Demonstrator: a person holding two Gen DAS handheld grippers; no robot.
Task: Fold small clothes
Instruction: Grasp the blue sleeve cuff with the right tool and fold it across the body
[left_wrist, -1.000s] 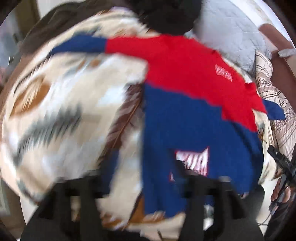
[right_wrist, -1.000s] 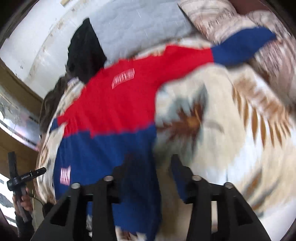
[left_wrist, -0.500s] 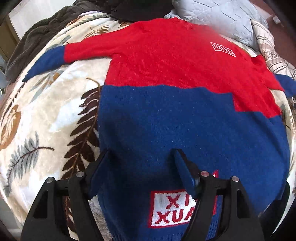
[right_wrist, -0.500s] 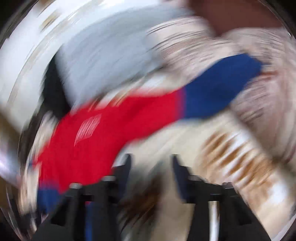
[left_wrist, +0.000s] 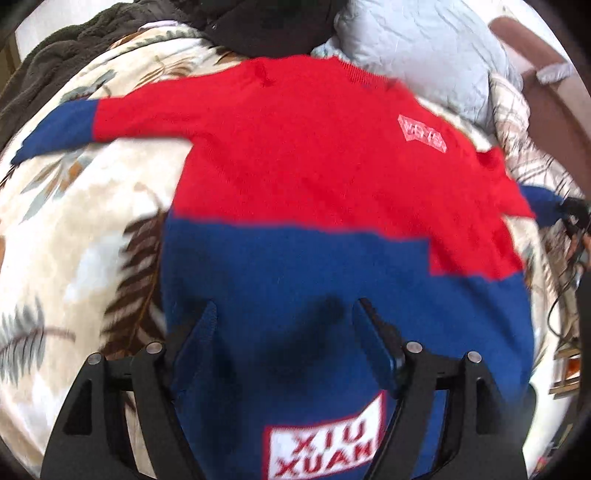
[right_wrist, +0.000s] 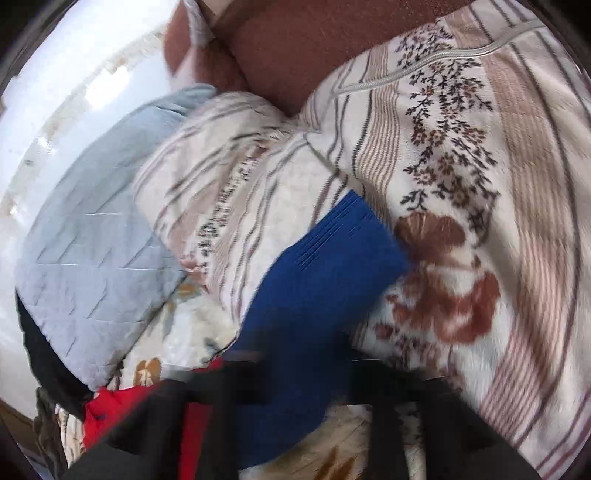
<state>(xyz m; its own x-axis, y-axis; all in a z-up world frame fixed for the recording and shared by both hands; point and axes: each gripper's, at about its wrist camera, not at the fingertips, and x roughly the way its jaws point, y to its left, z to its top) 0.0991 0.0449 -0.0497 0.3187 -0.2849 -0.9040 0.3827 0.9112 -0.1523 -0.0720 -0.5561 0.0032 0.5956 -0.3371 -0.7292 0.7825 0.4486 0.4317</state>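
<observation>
My left tongs (left_wrist: 284, 325) stand wide over the blue lower half of the red-and-blue sweater (left_wrist: 314, 177), which lies flat on the leaf-print blanket (left_wrist: 74, 236) of the bed. My right tongs (right_wrist: 291, 373), blurred, are closed on the sweater's blue cuff (right_wrist: 325, 273) beside the striped floral quilt (right_wrist: 461, 155).

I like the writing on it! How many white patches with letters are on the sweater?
2: a big one on the blue part near the hem, and a small one on the red chest. The sweater's back is hidden.
</observation>
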